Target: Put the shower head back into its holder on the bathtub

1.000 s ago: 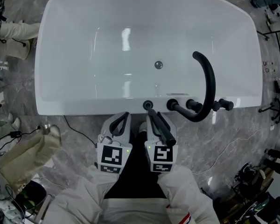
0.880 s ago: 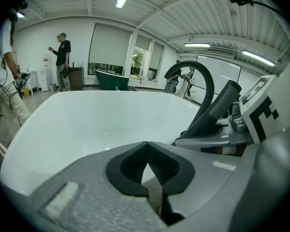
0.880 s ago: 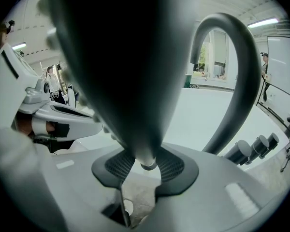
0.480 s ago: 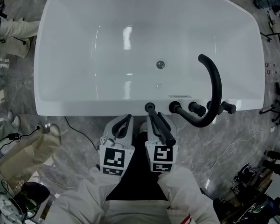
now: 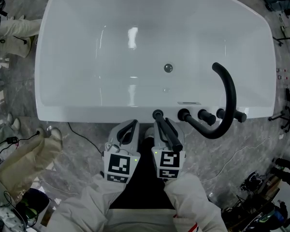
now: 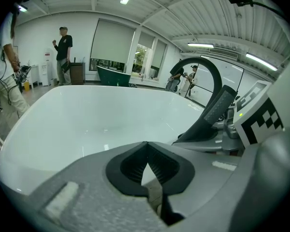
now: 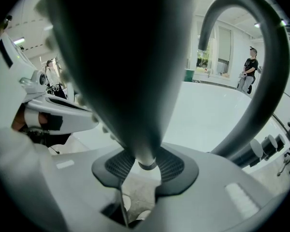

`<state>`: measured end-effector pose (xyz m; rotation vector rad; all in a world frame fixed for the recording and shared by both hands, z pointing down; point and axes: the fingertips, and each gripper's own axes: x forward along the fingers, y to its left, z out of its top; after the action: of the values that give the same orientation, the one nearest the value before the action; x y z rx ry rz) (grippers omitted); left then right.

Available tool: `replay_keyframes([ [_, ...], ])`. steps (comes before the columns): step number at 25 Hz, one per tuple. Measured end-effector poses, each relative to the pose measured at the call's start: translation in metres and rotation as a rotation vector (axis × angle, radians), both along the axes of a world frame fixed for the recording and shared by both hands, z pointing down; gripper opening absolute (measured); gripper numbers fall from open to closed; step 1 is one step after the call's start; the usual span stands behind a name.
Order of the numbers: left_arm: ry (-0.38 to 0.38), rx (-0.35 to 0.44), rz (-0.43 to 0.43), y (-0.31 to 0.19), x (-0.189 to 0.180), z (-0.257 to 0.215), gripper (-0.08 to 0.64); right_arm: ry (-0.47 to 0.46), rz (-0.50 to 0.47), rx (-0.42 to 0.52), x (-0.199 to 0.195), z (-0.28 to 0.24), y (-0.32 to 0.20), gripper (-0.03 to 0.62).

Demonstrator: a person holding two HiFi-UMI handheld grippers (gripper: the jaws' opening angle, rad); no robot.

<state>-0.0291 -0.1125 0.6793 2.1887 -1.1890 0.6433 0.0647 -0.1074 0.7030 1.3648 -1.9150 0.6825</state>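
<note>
head view shows right claw (image 5: 162,125) tilted down gripping the shower head (image 5: 168,132), left claw (image 5: 130,126) closed, empty

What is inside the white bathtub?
Only a round metal drain shows on the bare floor of the bathtub. The curved black spout hides a narrow strip at the right.

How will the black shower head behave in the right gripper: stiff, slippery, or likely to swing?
The shower head looks like a rigid straight bar, so it probably will not bend. Its smooth dark surface may be slippery. The right gripper pinches it only near one end, so the long free part could pivot in the grip.
</note>
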Motion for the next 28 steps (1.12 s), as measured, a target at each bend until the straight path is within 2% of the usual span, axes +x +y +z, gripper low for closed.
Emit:
replay_keyframes([
  [8,0.006,-0.013,0.005,-0.003,-0.002,0.007,0.0,0.011,0.003,-0.026,-0.001,0.009,-0.003,0.138],
  [28,0.013,-0.021,-0.005,-0.012,-0.003,0.008,0.0,0.053,-0.061,-0.083,-0.01,0.029,-0.004,0.138],
])
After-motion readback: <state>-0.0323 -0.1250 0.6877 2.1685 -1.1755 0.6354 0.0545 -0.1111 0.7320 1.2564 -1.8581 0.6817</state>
